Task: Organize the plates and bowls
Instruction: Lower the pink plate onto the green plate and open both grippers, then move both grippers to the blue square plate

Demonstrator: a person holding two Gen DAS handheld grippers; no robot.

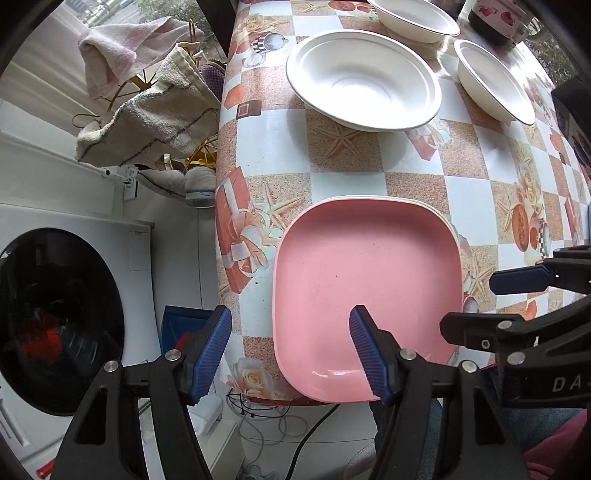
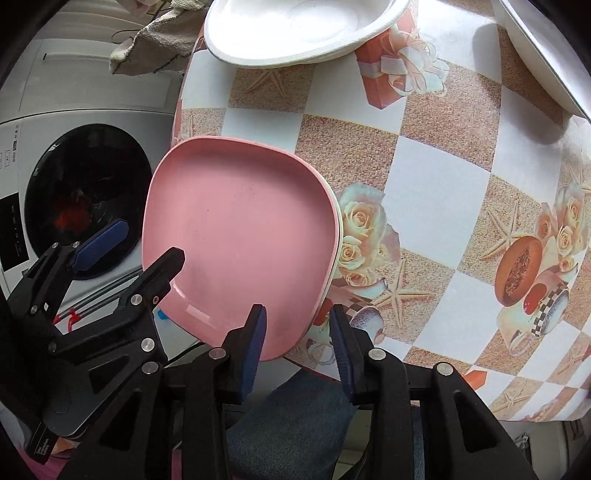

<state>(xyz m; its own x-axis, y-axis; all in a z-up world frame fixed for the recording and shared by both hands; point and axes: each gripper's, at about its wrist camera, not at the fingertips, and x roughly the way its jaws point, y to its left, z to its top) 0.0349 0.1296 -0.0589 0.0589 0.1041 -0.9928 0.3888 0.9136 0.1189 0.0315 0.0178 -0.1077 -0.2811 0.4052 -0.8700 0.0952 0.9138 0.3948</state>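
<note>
Pink plate (image 1: 365, 295): rounded square, lying flat at the near corner of the table (image 1: 332, 166); its near rim juts a little past the table edge. A pale rim shows under its far and right sides, so it sits on at least one other plate; how many I cannot tell.
Left gripper (image 1: 291, 354): jaws spread wide, nothing pinched. One blue pad (image 1: 364, 350) is over the pink plate's near rim; the other pad (image 1: 210, 354) hangs off the table, left of the plate, above the floor. Whether the inner pad touches the plate cannot be told.
Right gripper (image 2: 297, 343): jaws spread, straddling the pink plate's near right corner, one pad (image 2: 255, 343) over the plate, one outside it; no squeeze visible.
Bowls: three white ones, all beyond the pink plate. The nearest bowl (image 1: 364, 79) stands straight beyond the plate with bare cloth between them; a second bowl (image 1: 495, 81) is beyond and to the right; a third bowl (image 1: 415, 16) is farthest.
Open room: a wide strip of checked cloth right of the pink plate and between the plate and the bowls.
Off the table: a washer (image 1: 62, 317) left of the pink plate, towels (image 1: 147, 122) on a rack beyond it.
</note>
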